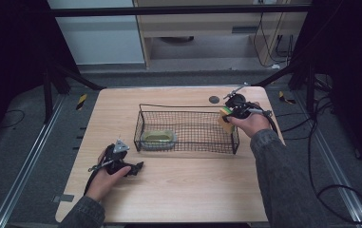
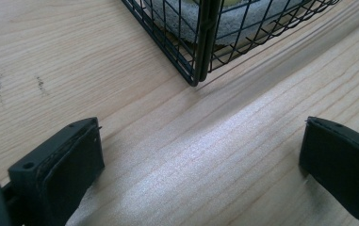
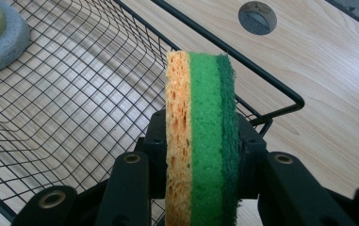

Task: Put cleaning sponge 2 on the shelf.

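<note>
Right gripper view puts the sponge (image 3: pixel 200 141) square in front: a layered block, pale yellow on one face, bright green in the middle, dark green on the other face, standing on edge and pinched between the two black jaws of the right gripper (image 3: pixel 200 162), whose pads press on both of its flat faces. It hangs over the end of the wire basket (image 3: pixel 73 99), just inside the basket's rim. From where I stand that is the basket's right-hand end, and in the high view the sponge (image 1: pixel 225 118) sits at that end wall, level with the top wire, with the right gripper (image 1: pixel 229 115) and the hand behind it reaching in from the basket's right.

Inside the basket (image 1: pixel 188 130), at its far left end, lies a flat grey pad with a yellowish top (image 1: pixel 158 137), resting on the mesh floor. Beyond the basket's back rim there is a small round grey hole (image 1: pixel 214 99) in the wooden table (image 1: pixel 193 185).

Left gripper (image 1: pixel 132 167) lies on the table just in front of the basket's left front corner, jaws spread wide with bare wood between them; that corner (image 2: pixel 200 56) stands just ahead of its pads.
</note>
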Available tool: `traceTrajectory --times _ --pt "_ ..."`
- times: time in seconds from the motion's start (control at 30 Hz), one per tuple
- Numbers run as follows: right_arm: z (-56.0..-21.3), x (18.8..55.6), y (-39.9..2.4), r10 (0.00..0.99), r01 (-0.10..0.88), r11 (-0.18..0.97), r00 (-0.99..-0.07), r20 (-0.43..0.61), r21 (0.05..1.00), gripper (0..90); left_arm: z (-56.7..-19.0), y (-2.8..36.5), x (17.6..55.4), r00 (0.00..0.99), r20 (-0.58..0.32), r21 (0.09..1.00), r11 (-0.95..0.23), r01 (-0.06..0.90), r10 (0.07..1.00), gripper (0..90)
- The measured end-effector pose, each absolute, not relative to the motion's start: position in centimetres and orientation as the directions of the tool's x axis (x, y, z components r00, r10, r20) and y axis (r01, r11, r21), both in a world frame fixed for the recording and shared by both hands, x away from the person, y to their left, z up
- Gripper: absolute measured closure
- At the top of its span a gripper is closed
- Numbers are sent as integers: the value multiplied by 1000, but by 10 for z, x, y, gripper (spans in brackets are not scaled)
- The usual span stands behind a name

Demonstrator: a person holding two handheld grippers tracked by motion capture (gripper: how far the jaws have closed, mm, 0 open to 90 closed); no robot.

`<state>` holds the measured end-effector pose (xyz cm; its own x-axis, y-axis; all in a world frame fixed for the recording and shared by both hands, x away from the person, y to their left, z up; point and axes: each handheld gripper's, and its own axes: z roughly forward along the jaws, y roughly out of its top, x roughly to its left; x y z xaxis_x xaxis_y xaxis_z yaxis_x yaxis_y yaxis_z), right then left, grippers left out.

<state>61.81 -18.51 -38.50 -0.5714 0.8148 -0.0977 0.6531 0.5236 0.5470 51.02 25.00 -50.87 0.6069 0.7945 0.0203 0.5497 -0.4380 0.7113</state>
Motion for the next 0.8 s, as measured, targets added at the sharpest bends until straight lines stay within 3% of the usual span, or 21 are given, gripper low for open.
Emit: traceTrajectory --times 0.8 --pt "-408 623 -178 811 659 544 -572 -124 520 653 -509 250 510 608 21 710 -440 549 794 0"
